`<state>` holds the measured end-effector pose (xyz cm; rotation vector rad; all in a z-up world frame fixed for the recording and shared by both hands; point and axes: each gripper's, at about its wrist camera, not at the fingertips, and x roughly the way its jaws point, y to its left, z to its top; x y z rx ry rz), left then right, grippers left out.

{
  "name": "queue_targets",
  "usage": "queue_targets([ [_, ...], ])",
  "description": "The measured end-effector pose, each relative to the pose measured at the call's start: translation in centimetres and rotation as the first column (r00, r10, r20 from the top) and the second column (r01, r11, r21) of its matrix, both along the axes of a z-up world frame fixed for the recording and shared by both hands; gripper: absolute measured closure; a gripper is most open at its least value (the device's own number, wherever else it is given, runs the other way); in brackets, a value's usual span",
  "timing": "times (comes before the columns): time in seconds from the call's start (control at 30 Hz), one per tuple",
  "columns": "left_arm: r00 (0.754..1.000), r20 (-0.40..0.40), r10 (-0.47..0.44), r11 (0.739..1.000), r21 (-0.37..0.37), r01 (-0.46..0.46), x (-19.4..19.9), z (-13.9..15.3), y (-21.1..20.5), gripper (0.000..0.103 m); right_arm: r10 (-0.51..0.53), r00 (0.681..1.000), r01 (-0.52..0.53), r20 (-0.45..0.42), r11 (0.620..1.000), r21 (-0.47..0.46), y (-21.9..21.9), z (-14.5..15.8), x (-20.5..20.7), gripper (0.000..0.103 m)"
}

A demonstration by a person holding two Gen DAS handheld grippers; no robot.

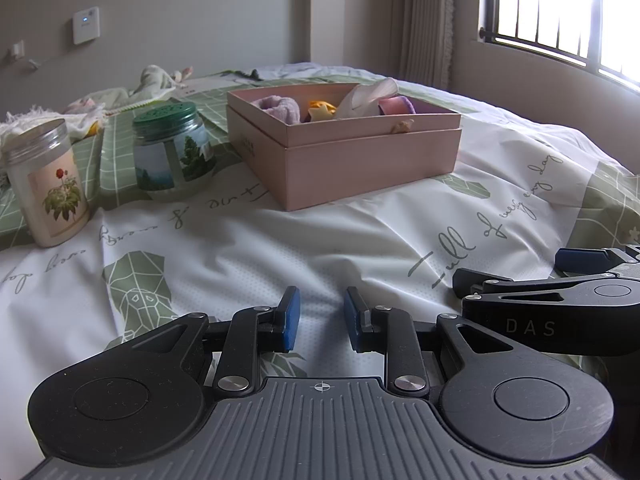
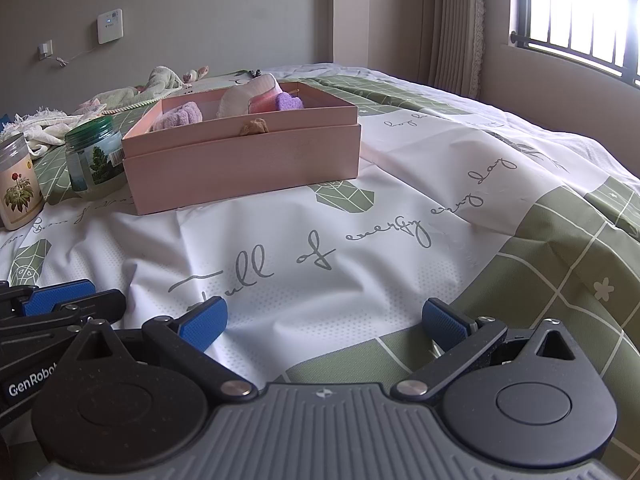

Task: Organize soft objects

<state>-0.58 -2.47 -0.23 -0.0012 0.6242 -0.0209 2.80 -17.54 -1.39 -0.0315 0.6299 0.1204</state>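
A pink box [image 1: 360, 160] [image 2: 248, 168] stands open on the bed. It holds several soft things: a lilac plush [image 1: 280, 108] [image 2: 180, 118], a yellow piece [image 1: 322, 110], a white pouch [image 1: 368, 94] [image 2: 248, 90] and a purple heart sponge [image 2: 290, 101]. A small tan item [image 1: 403, 125] [image 2: 253, 127] sits on its front rim. My left gripper [image 1: 321, 318] hovers low over the bedspread, well short of the box, jaws slightly apart and empty. My right gripper [image 2: 324, 322] is wide open and empty, beside the left one.
Two jars stand left of the box: a green-lidded glass jar [image 1: 172, 152] [image 2: 94, 156] and a silver-lidded flower jar [image 1: 48, 184] [image 2: 18, 184]. Crumpled cloths [image 1: 120, 96] [image 2: 132, 92] lie behind them. A window is at the right.
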Motion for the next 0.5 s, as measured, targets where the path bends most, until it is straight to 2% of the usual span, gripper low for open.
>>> queue_targets([
  [0.5,1.000,-0.003,0.000,1.000,-0.004,0.000,0.05,0.03,-0.01,0.076,-0.001,1.000,0.001,0.000,1.000,0.001,-0.02,0.01,-0.01,0.000],
])
